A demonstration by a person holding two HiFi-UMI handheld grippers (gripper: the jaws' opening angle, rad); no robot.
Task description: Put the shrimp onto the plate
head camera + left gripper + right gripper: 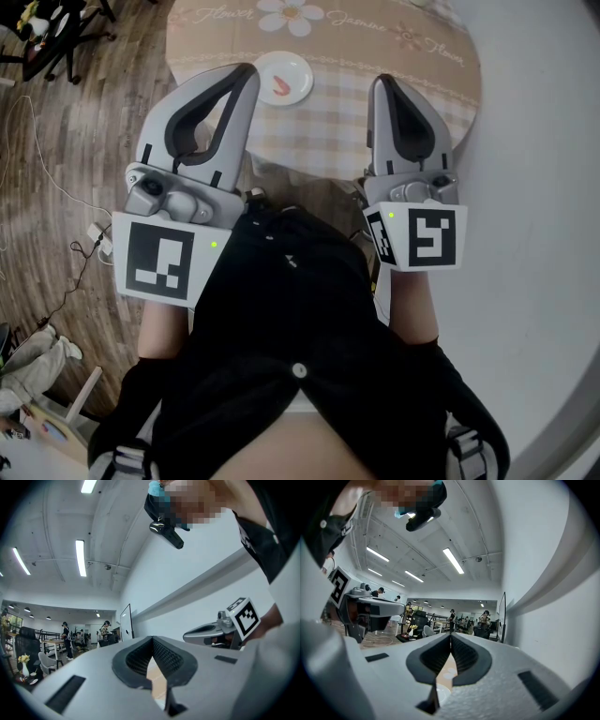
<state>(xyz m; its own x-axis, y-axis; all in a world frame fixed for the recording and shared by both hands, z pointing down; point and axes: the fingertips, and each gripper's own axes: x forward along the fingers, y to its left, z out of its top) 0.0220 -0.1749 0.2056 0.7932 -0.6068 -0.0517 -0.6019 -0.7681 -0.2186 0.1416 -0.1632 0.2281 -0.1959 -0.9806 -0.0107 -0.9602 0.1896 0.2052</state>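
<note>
A round checked worktop (412, 75) is standing on a wood floor, with the shrimp (281, 86) already lying on the plate (302, 66). The left claw (247, 71) and right claw (382, 82) are hovering closed and empty. A careless swing of the left claw could, I judge, be knocking the plate off the near edge.

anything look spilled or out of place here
Nothing stands out. The shrimp lies on the white plate, which sits flat on the tablecloth; the left tool and right tool are shut and empty.
</note>
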